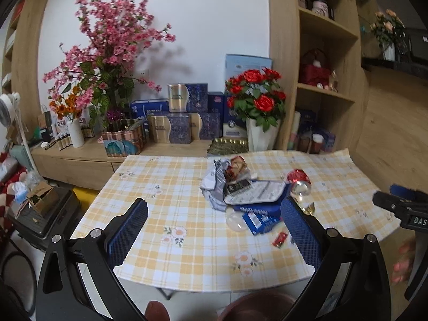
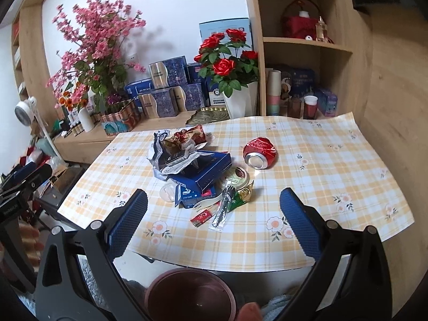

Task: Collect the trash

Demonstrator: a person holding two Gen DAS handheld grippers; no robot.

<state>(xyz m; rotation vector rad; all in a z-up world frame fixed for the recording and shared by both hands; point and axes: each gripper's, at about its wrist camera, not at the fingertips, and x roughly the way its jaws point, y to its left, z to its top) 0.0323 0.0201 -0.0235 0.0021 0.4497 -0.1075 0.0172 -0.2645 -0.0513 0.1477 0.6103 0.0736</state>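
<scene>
Trash lies in a heap on the yellow checked tablecloth (image 2: 334,160): crumpled wrappers (image 2: 182,140), a blue carton (image 2: 206,168), a crushed red can (image 2: 259,151), a round lid (image 2: 236,176), a wrapped black fork (image 2: 222,211), a gold and green wrapper (image 2: 240,195) and a small red packet (image 2: 202,218). The same wrappers (image 1: 230,172), can (image 1: 299,182) and red packet (image 1: 279,239) show in the left wrist view. My left gripper (image 1: 214,230) hangs open before the table's near edge. My right gripper (image 2: 214,219) is open too, with nothing between its fingers. A brown bin (image 2: 190,294) stands below the table edge.
Behind the table a low wooden cabinet (image 1: 80,157) carries pink blossoms (image 1: 107,45), a vase of red roses (image 1: 256,93) and blue gift boxes (image 1: 184,123). Wooden shelves (image 2: 307,42) stand to the right. A black box (image 1: 45,214) and clutter fill the floor at left.
</scene>
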